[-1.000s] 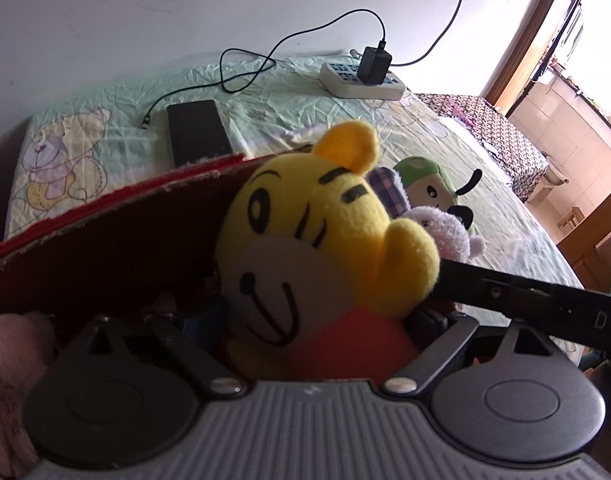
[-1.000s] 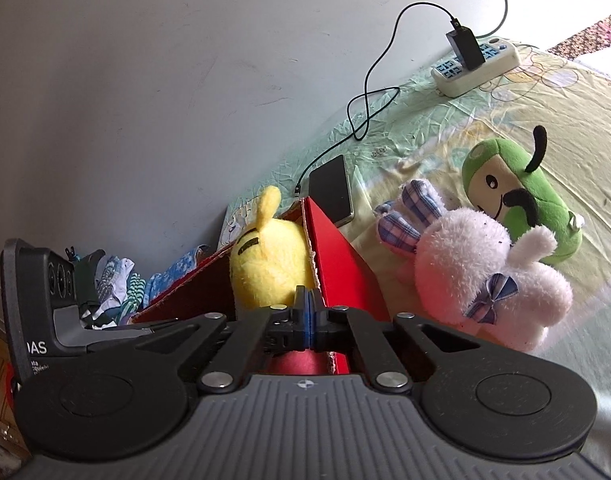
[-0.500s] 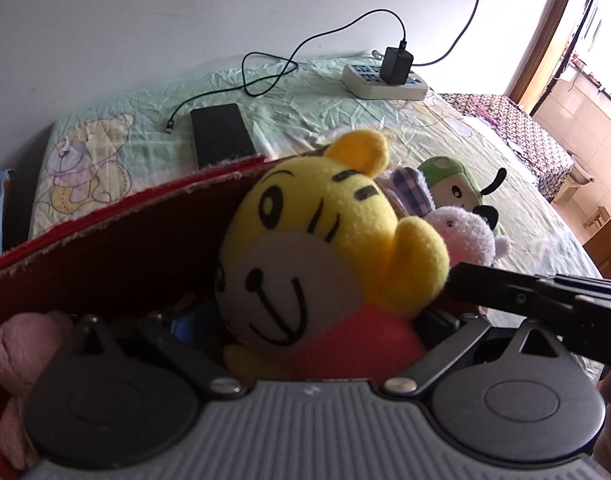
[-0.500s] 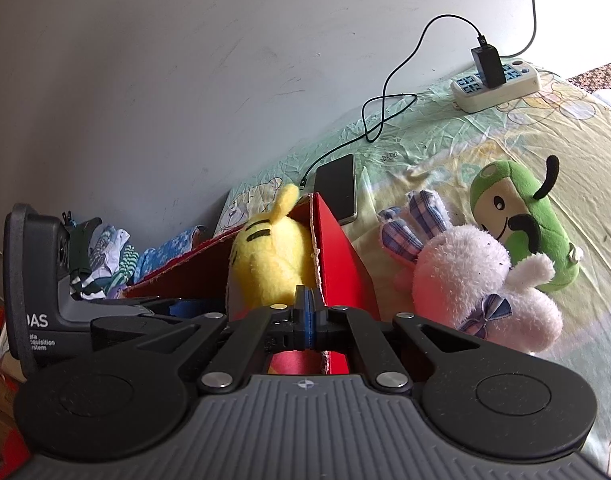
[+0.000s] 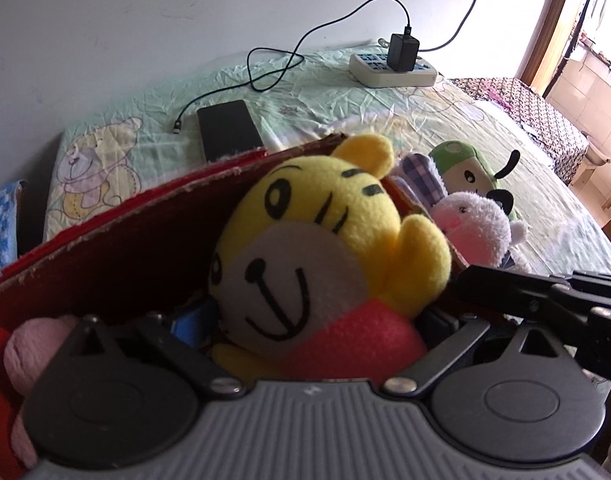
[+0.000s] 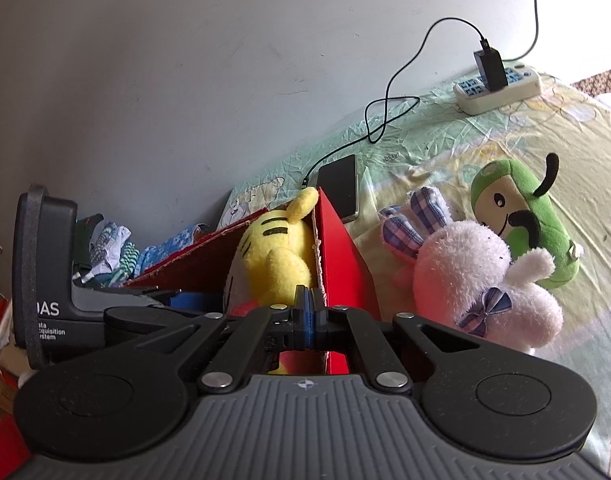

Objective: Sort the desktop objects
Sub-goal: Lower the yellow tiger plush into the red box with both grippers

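Observation:
A yellow tiger plush with a red shirt sits inside the red cardboard box. My left gripper is shut on its body, one finger at each side. The right wrist view shows the tiger against the box's right wall. My right gripper is shut, blue pads together with nothing visible between them, right at that wall's edge. In the left wrist view the right gripper reaches in from the right. A pink plush lies in the box at the left.
On the bedsheet right of the box lie a white-pink rabbit plush and a green plush. Behind the box are a black phone, its cable and a power strip. The wall is close behind. Clothes are piled at the left.
Both views shifted slightly, and the bed's far side shows more. The tiger stays in my left gripper inside the box. The right gripper stays shut at the box wall.

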Action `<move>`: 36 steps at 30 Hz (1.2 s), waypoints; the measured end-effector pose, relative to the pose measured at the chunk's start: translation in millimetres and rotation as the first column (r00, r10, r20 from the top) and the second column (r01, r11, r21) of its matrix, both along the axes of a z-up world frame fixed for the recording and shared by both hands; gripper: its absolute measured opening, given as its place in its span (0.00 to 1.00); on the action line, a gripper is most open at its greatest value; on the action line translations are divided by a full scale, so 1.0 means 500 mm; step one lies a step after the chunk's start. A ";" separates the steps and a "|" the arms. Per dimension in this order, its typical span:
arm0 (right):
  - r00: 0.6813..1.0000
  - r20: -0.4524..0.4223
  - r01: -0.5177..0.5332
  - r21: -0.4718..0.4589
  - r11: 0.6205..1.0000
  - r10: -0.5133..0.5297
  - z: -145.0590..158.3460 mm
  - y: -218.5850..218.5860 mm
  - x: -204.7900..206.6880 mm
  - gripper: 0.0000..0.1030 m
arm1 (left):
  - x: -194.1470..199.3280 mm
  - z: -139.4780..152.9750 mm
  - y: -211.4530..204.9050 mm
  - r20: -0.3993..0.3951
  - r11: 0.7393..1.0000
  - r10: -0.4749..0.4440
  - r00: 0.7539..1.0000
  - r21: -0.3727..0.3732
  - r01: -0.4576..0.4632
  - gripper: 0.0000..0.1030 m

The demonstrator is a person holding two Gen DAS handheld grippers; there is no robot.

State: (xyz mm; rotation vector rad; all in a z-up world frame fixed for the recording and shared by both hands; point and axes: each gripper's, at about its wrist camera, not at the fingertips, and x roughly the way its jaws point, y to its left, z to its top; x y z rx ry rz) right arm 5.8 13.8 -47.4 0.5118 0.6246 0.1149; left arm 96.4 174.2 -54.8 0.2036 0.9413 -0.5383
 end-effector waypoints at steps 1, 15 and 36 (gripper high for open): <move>1.000 0.003 -0.001 -0.008 1.000 0.001 0.002 0.002 -0.003 0.01 | -0.001 0.000 -0.002 0.004 1.000 -0.006 1.000 0.004 0.006 0.96; 0.997 0.036 0.071 -0.001 0.997 -0.071 0.015 -0.018 -0.069 0.19 | -0.010 0.008 -0.005 0.023 1.000 -0.021 1.000 0.005 0.021 0.97; 0.996 0.055 0.071 -0.013 0.997 -0.070 0.009 -0.003 -0.108 0.19 | -0.094 0.065 0.019 0.035 0.988 0.157 0.987 0.003 -0.157 0.98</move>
